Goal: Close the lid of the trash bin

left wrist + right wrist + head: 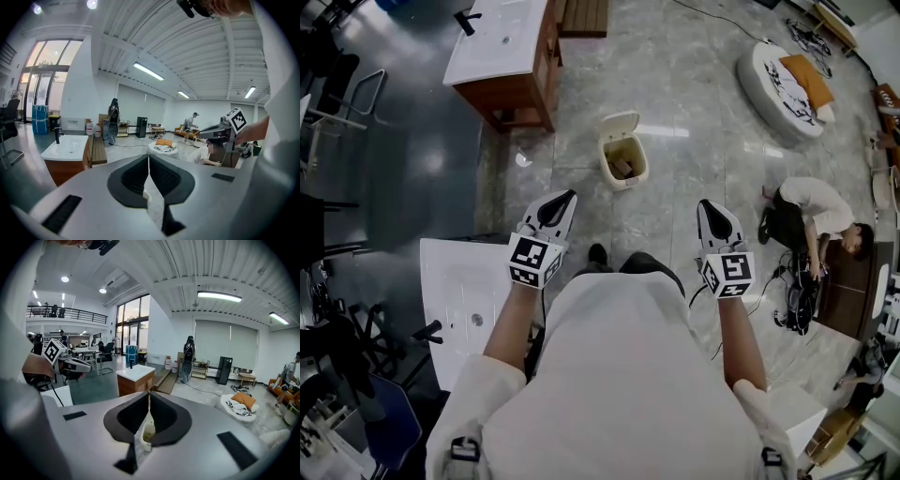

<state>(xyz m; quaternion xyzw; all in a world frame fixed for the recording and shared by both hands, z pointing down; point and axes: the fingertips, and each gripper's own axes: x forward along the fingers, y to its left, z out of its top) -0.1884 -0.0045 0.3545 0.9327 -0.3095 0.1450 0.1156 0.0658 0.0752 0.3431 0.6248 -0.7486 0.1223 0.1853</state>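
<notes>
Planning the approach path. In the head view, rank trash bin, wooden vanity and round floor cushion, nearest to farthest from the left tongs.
1. trash bin, just ahead of the left tongs, slightly right.
2. wooden vanity, ahead and left.
3. round floor cushion, far right.

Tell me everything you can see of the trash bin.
The trash bin is small, cream-white and looks like plastic, a rounded rectangle seen from above. Its lid is open, swung up and back on the far edge. Inside lies something brown, perhaps cardboard; I cannot tell more. It stands upright on the glossy grey floor, to the right of a wooden washbasin cabinet and apart from it. Only the floor touches it.
</notes>
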